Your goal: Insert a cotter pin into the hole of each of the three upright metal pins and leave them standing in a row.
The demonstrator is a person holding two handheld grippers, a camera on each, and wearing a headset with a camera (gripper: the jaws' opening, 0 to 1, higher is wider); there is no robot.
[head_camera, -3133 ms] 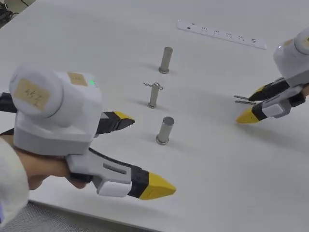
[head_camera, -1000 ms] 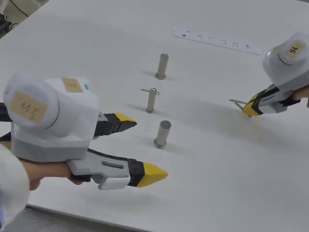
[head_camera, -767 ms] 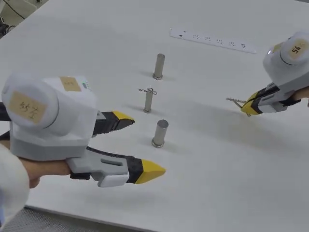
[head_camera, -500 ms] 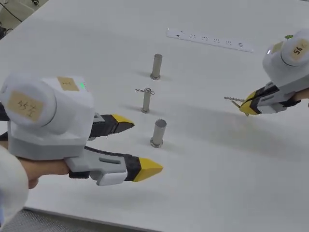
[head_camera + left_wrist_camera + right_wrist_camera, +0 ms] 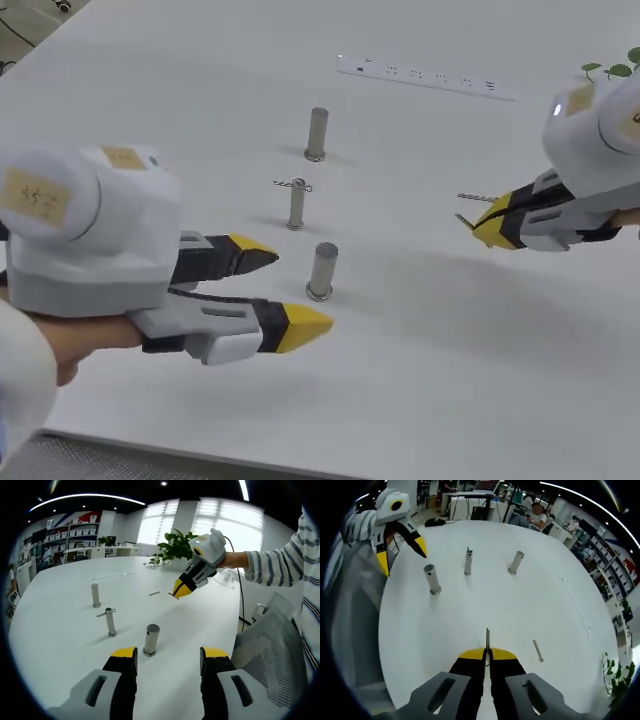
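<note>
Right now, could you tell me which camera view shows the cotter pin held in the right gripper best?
The right gripper view: the cotter pin juts straight out from the shut right gripper, centred and close. The head view shows it short and thin at the gripper's tip; the left gripper view shows a tiny sliver.

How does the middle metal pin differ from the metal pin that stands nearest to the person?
The middle pin carries a cotter pin through its top; the nearest pin carries none. The middle pin looks slimmer; the nearest pin looks clearly thicker. Both are grey metal, stand upright on the white table, and widen into a small foot at the base.
</note>
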